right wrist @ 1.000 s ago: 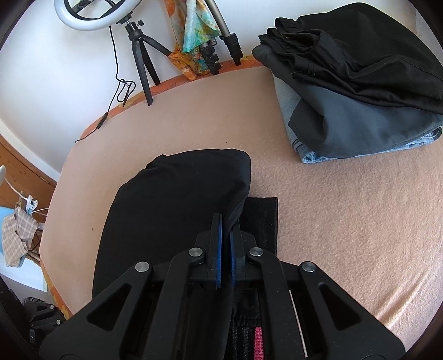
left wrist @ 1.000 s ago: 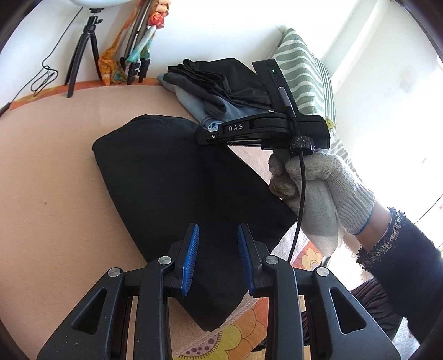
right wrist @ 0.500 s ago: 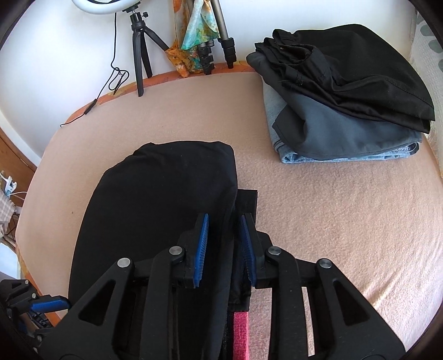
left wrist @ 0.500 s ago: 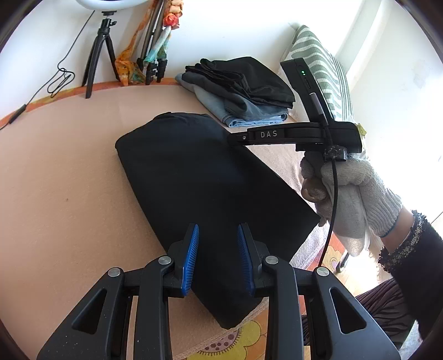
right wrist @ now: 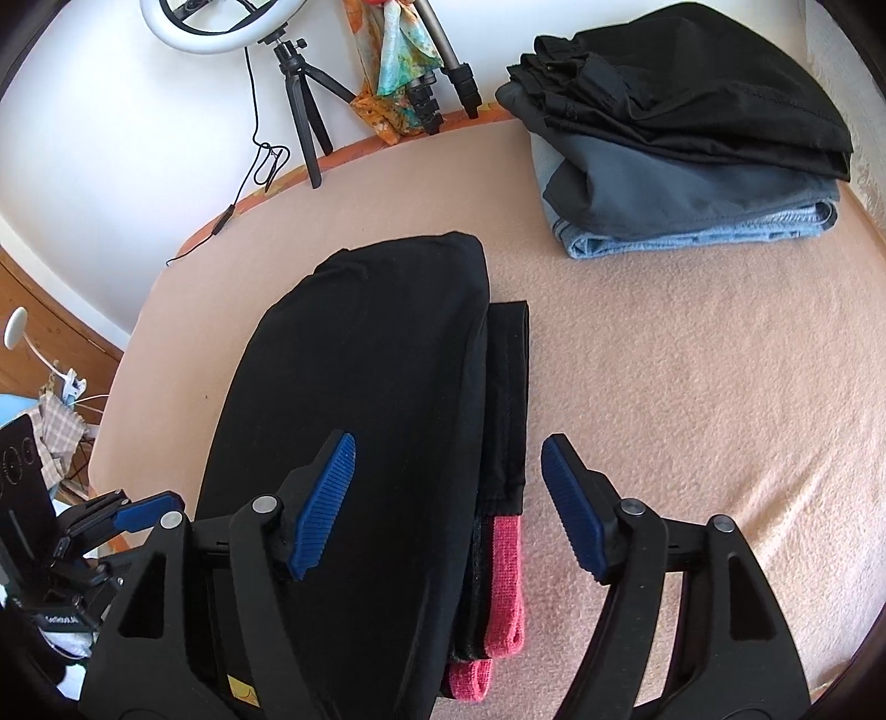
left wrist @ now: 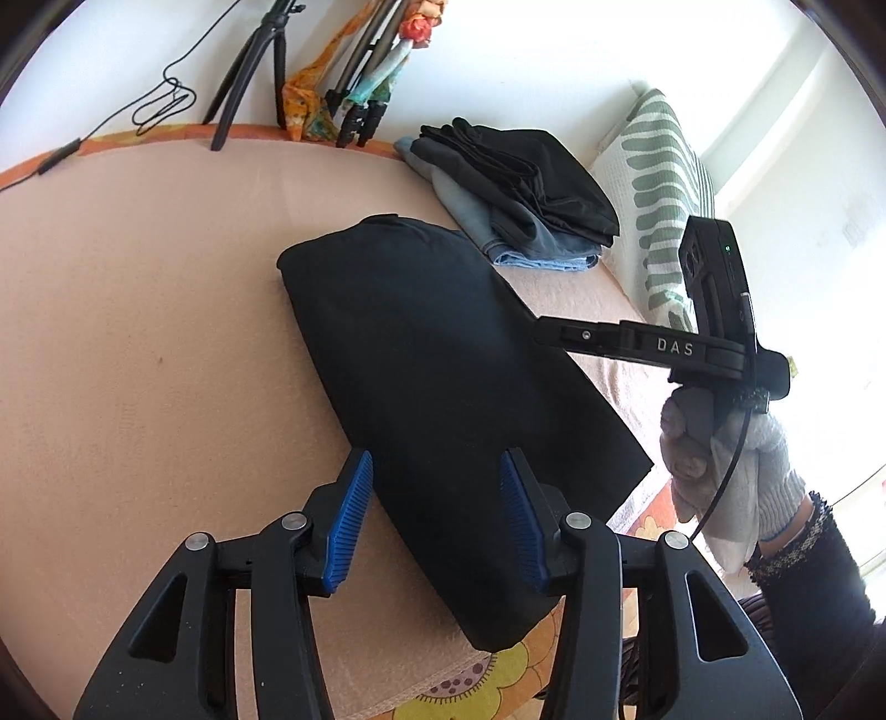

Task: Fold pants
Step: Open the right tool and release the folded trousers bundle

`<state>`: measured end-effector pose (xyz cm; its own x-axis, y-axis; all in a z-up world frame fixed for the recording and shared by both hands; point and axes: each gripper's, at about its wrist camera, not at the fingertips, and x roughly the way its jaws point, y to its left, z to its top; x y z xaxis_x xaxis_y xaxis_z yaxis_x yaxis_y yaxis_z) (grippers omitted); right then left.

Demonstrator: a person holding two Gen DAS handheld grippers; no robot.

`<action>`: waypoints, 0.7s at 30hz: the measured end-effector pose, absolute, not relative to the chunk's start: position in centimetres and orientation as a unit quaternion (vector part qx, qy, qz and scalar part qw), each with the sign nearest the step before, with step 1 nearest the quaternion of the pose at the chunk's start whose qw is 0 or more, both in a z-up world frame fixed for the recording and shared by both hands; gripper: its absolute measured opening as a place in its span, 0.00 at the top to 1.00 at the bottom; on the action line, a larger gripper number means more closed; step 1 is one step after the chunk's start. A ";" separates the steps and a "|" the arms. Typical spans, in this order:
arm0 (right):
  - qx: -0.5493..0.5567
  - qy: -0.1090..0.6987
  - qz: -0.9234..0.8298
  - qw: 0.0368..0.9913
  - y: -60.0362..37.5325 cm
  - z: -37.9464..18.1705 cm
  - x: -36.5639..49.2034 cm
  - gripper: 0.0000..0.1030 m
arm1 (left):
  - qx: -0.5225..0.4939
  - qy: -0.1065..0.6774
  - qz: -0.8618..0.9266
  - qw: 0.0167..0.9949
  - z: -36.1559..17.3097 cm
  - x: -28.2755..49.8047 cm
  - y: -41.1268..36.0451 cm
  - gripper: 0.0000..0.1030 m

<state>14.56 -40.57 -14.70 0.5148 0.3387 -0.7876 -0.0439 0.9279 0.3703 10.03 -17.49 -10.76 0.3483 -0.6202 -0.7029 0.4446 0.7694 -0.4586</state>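
Observation:
The black pants (left wrist: 432,376) lie folded lengthwise on the peach-covered bed (left wrist: 138,360). In the right wrist view the pants (right wrist: 365,399) show a pink waistband (right wrist: 506,576) at the near end and a leg edge sticking out on the right. My left gripper (left wrist: 437,515) is open and empty, held just above the near end of the pants. My right gripper (right wrist: 448,509) is open and empty above the waistband end. In the left wrist view the right gripper's fingers are seen from the side only, at the pants' right edge.
A stack of folded trousers (right wrist: 681,133) lies at the far right of the bed, also visible in the left wrist view (left wrist: 515,188). A striped pillow (left wrist: 659,205) sits behind it. Tripods (right wrist: 304,111) and a ring light (right wrist: 205,27) stand against the wall. The bed's front edge (left wrist: 470,681) is near.
My right gripper opened and let go of the pants, then drew back. My left gripper opened wider. The pants now lie flat.

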 end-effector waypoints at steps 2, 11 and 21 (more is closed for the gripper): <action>0.162 0.486 0.117 0.851 -40.8 -15.2 14.6 0.29 | -0.122 0.479 -0.329 0.805 -11.3 10.6 -17.0 0.55; 0.198 0.485 0.127 0.842 -42.4 -16.4 14.8 0.29 | -0.189 0.512 -0.319 0.775 -13.4 12.3 -16.7 0.55; 0.256 0.476 0.183 0.821 -44.1 -17.4 14.9 0.29 | -0.207 0.529 -0.319 0.759 -14.8 13.6 -17.7 0.55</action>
<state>14.86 -44.11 -17.37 0.4796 0.5444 -0.6881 -0.0565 0.8017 0.5950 13.61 -17.73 -14.76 0.2373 -0.7025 -0.6710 0.2655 0.7113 -0.6508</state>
